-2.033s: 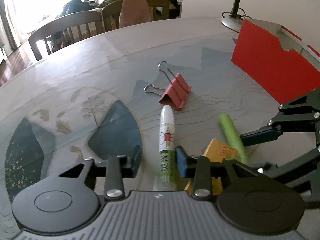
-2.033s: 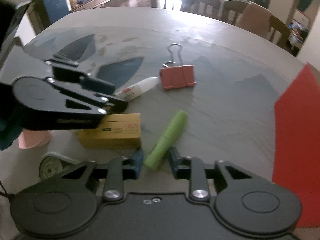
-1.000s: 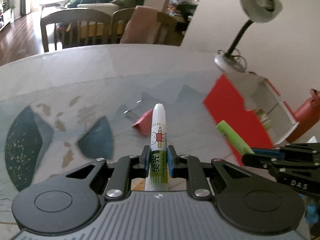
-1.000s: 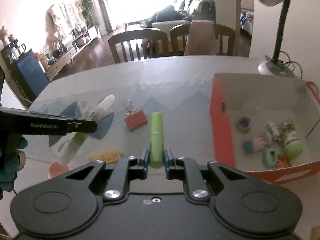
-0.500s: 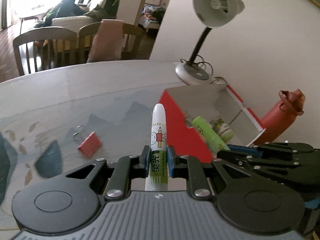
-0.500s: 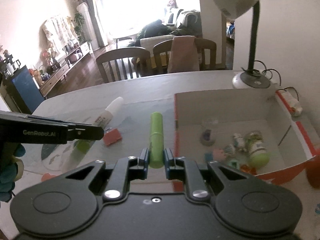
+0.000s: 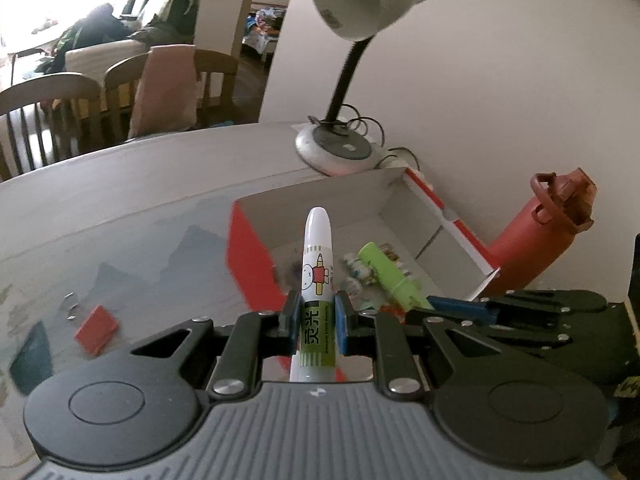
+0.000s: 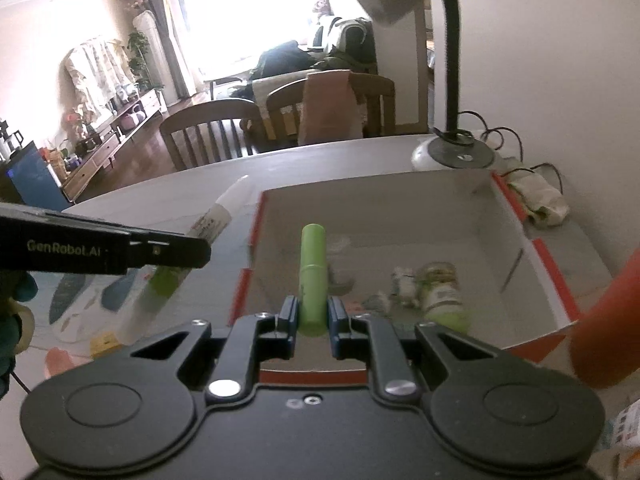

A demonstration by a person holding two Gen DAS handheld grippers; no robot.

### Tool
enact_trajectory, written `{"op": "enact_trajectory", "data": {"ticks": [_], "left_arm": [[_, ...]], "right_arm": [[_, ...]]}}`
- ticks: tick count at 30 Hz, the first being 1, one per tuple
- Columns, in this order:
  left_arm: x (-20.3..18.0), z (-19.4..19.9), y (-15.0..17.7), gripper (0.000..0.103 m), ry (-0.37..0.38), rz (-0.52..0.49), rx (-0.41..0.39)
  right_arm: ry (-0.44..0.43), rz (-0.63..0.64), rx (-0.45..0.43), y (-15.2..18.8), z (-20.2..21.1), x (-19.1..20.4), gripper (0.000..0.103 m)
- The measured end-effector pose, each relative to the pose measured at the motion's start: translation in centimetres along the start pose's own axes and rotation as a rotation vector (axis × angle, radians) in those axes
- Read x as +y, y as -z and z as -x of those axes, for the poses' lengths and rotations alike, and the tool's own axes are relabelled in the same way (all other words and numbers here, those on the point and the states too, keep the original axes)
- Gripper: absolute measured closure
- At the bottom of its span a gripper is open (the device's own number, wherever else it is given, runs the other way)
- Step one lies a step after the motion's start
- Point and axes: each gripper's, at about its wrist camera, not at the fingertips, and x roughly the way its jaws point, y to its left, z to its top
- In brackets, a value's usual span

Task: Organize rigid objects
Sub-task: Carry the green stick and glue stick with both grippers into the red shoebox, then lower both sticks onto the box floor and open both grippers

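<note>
My left gripper [image 7: 317,322] is shut on a white glue stick [image 7: 318,256] with a green label, held above the near red wall of the open red box [image 7: 248,264]. My right gripper [image 8: 313,316] is shut on a green highlighter [image 8: 313,268], which points out over the white inside of the red box [image 8: 552,280]. Seen from the left wrist, the right gripper [image 7: 460,306] and the highlighter [image 7: 384,270] hang to the right, over the box. The right wrist view shows the left gripper [image 8: 188,250] at the left with the glue stick [image 8: 216,216]. Several small items [image 8: 436,288] lie in the box.
A red binder clip [image 7: 96,330] lies on the patterned table at the left. A desk lamp [image 7: 340,144] stands behind the box and its shade hangs overhead. A red bottle [image 7: 536,236] stands right of the box. A yellow box [image 8: 105,342] lies on the table. Chairs stand beyond.
Both grippers closed on their sticks, lifted them off the table and carried them right toward the red box. The box now lies right below them and the binder clip has fallen behind at the left.
</note>
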Motion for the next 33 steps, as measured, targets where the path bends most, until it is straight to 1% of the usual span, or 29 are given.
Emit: {"op": "enact_trajectory", "data": {"ticks": [8, 11, 18, 20, 25, 33], "left_arm": [[-3.3, -4.2, -1.6, 0.086, -0.009, -0.025, 0.03], [-4.3, -6.2, -2.1, 0.086, -0.011, -0.021, 0.056], [-6.0, -11.1, -2.8, 0.086, -0.052, -0.051, 0.111], [-6.2, -12.6, -3.1, 0.086, -0.069, -0.054, 0.128], [-6.7, -15.7, -3.6, 0.086, -0.108, -0.086, 0.158], [-6.6, -19.1, -3.8, 0.086, -0.171, -0.113, 0.208]], "right_arm": [[0.042, -0.018, 0.017, 0.1, -0.7, -4.4, 0.089], [0.058, -0.022, 0.026, 0.3, -1.2, -5.8, 0.089], [0.125, -0.019, 0.058, 0.3, -3.1, -8.5, 0.089], [0.13, -0.018, 0.073, 0.3, -3.8, -9.1, 0.089], [0.134, -0.024, 0.099, 0.5, -5.0, -9.8, 0.089], [0.139, -0.015, 0.136, 0.4, -6.9, -10.6, 0.089]]}}
